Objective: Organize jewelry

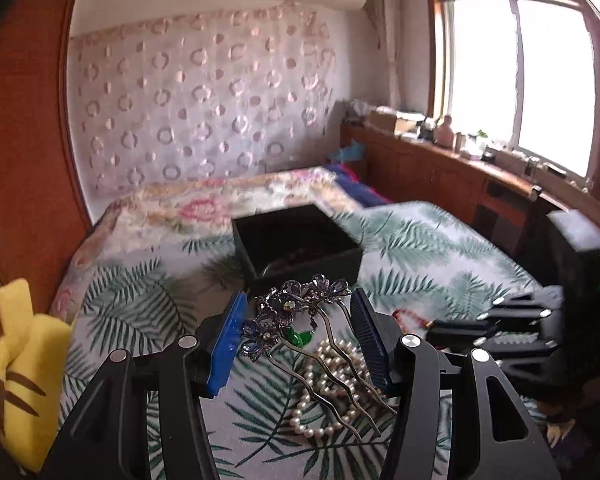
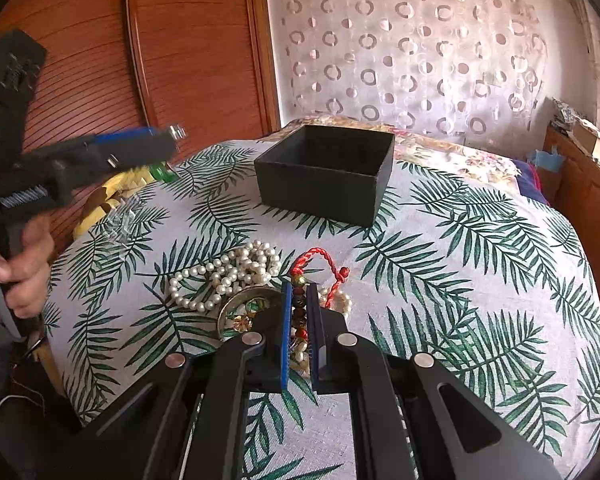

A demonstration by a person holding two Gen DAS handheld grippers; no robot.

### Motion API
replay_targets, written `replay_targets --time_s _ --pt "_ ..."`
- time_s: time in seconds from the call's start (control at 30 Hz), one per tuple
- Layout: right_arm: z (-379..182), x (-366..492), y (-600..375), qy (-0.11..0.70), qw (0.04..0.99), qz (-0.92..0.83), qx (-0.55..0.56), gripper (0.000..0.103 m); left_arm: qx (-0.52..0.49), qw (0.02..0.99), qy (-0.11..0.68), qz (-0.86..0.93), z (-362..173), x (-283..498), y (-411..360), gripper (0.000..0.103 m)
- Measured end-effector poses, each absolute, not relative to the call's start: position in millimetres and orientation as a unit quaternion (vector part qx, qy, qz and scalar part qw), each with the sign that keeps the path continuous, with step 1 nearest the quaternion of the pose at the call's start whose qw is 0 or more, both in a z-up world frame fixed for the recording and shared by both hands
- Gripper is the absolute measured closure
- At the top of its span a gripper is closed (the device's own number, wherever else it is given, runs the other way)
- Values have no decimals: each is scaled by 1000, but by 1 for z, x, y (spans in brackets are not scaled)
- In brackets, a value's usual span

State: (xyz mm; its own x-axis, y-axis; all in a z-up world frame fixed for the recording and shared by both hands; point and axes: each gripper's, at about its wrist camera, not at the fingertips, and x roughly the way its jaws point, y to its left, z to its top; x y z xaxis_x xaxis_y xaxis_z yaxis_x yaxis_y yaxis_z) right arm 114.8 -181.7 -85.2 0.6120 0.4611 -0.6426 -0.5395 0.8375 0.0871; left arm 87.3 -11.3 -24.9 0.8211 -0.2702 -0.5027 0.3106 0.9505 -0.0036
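In the left wrist view my left gripper (image 1: 298, 312) holds a purple flower hairpin (image 1: 300, 312) between wide-set jaws, lifted above a white pearl necklace (image 1: 332, 384) and just short of the black open box (image 1: 296, 244). In the right wrist view my right gripper (image 2: 300, 292) is shut on a red-cord beaded bracelet (image 2: 320, 268) lying on the leaf-print cloth (image 2: 460, 280). The pearl necklace (image 2: 228, 276) and a round brass piece (image 2: 248, 308) lie just left of it. The black box (image 2: 324, 168) stands beyond. The left gripper (image 2: 140, 148) shows blurred at upper left.
A yellow plush toy (image 1: 24, 380) lies at the bed's left edge, against a wooden wardrobe (image 2: 160, 40). A floral blanket (image 1: 220, 204) lies behind the box. A wooden cabinet (image 1: 460, 168) with clutter runs under the window on the right.
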Motion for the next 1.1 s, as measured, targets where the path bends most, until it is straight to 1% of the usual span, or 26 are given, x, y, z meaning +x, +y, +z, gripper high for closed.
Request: replay_targets --time_s 0.1,0.17,0.27,0.33,0.5,0.73,0.97,1.1 --pt "-86 116 -181 341 896 279 -57 95 45 955 249 -156 -17 84 -14 52" --pt "-86 117 -182 340 897 278 -56 94 42 955 246 -162 -15 84 -14 57" --pt "-86 119 -183 342 896 276 -56 94 42 955 243 -166 -12 83 -15 60" --pt "-88 120 -184 344 896 276 -54 94 46 953 247 -170 -14 84 -17 65" --pt "-91 120 -187 347 895 275 -52 94 47 945 279 -162 -33 94 -13 66" --pt "-91 118 -187 348 894 277 -52 94 35 938 318 -132 -62 93 23 66" --pt "-93 117 -183 352 890 285 -55 94 8 945 315 -88 -57 78 75 66" --pt "-92 118 -182 350 891 286 -53 95 6 943 325 -71 -56 81 93 65"
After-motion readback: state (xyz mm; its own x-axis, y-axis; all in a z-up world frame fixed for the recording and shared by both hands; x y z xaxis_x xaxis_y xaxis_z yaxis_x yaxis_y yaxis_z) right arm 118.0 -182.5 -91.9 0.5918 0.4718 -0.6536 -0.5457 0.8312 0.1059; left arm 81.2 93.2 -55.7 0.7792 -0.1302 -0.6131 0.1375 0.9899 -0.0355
